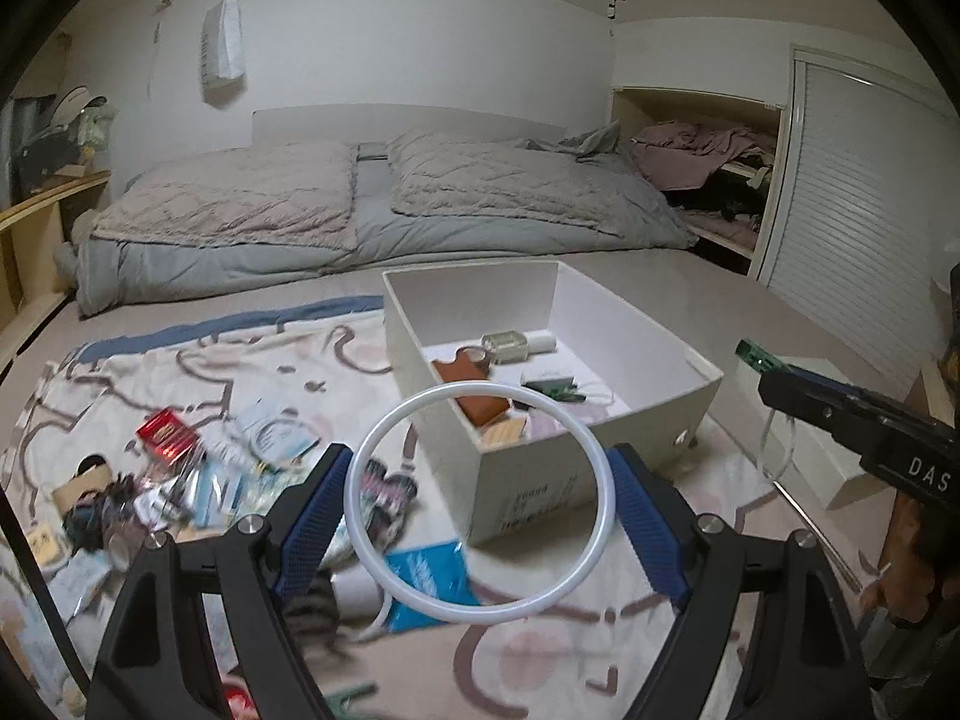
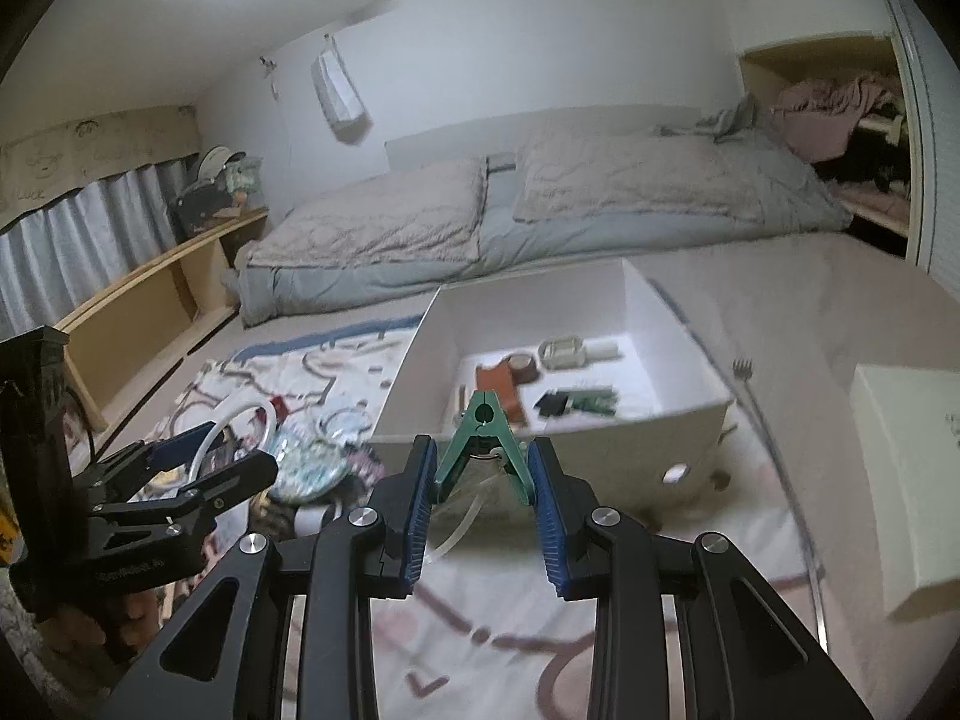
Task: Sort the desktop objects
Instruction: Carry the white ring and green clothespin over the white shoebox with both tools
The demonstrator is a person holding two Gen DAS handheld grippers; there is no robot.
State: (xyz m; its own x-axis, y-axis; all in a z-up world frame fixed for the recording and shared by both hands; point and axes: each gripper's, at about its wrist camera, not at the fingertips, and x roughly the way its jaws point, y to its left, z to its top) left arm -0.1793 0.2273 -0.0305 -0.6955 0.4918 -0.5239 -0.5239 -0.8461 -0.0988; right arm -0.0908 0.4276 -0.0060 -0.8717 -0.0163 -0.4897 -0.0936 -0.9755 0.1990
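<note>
**Both hands loaded, box next**

Landmark is the white box [image 1: 600, 438], open-topped on the patterned blanket [image 1: 228, 372] spread over the bed.

I've got the white ring [image 1: 480, 504] in the left gripper [image 1: 480, 510], hanging in front of the box's near corner. Jaws stand wide, one blue pad on each side of the ring's outer rim. The wide spread is just the ring's diameter, so I read it as clamped on the ring, not free.

Right gripper [image 2: 480, 504] has its jaws nearly together, pinched on the green clip [image 2: 483, 444], with the tip aimed at the box's near wall. A clear tube or cord dangles under the clip; can't tell what it's attached to.

Box already holds a brown leather piece [image 1: 474, 390], a clear little case [image 1: 504, 345] and green bits, so it looks like the drop target. Unsorted clutter pile [image 1: 180, 480] sits left of the box. A second white box [image 2: 906, 480] is to its right.

My judgement: both items are being carried toward the box; the ring may catch on the wall.
</note>
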